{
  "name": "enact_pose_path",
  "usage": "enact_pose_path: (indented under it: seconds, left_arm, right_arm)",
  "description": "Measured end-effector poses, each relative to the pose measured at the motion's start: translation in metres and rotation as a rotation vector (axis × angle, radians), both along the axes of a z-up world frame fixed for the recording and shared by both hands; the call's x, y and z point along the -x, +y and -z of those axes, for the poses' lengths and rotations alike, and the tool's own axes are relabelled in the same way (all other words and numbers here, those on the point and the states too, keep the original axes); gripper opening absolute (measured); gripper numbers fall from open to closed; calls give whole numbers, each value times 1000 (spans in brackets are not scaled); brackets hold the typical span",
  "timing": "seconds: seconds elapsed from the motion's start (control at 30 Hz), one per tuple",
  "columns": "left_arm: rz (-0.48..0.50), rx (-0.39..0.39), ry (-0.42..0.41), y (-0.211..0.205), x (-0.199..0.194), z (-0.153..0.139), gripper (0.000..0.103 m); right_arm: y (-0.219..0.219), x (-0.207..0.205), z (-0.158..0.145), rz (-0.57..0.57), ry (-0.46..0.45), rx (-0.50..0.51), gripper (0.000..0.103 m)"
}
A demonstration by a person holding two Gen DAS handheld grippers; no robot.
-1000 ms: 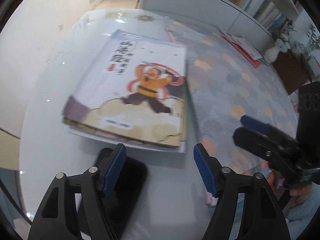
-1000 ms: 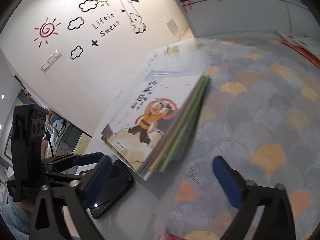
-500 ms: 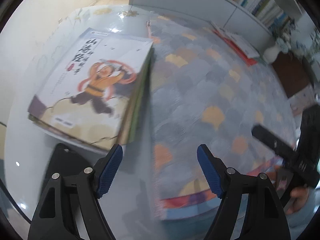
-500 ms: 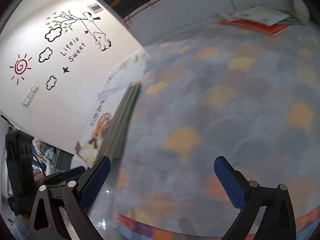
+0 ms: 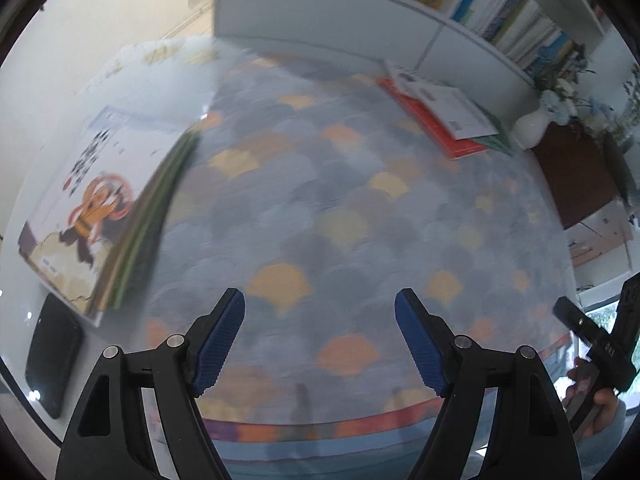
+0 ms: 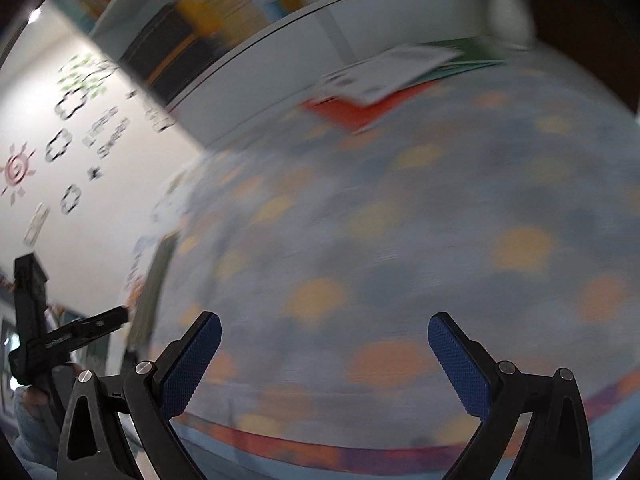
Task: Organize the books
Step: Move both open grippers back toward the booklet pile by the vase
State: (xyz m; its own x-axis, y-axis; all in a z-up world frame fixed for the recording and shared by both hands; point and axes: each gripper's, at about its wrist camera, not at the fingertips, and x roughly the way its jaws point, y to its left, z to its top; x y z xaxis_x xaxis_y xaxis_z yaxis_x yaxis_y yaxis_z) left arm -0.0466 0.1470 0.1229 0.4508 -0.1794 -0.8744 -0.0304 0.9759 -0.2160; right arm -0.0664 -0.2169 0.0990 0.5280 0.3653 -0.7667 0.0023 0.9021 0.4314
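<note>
A stack of books (image 5: pixel 100 208) topped by a cover with a cartoon figure in orange lies at the table's left side. At the far right lies a second pile of books (image 5: pixel 440 108), a white one over a red one; the right wrist view shows this pile (image 6: pixel 372 92) blurred at the top. My left gripper (image 5: pixel 320 336) hovers open over the patterned tablecloth (image 5: pixel 320 208) with nothing between its blue pads. My right gripper (image 6: pixel 324 360) is also open and empty above the cloth. The right gripper's body (image 5: pixel 600 344) shows at the left wrist view's right edge, held by a hand.
A black phone (image 5: pixel 52 364) lies near the table's left front edge, beside the stack. A white vase with flowers (image 5: pixel 536 124) stands at the far right. A low white cabinet under a bookshelf (image 5: pixel 440 4) runs behind the table. A wall with decals is on the left.
Both grippers have swept rightward away from the cartoon-cover stack, which slid to the left edge of both views. The far pile of books has come into fuller view. The left gripper's jaws widened.
</note>
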Motion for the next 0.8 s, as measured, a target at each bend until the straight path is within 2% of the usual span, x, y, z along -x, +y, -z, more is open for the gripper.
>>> enact_pose_path:
  seconds: [0.13,0.27,0.4,0.63,0.8]
  left_arm:
    - [10,-91,-62,-23,6,-30,76]
    - [-31,-161,-87,-22,10,-54,76]
    - [-106,-217,-87,-7,18,-69,76]
    - [-236,-303,-102,24,34,-103,76]
    - [-321,-335,-96,49,51,-119,76]
  right_arm:
    - [-94,24,-37,128,-29,129,103]
    - [-168,47,-72,244,-53,276,103]
    - [-227,69,-108,353,-95,322,103]
    - [-259,84,-168,388,-201,359,103]
    - [-286,93,-193,453,-231,306,103]
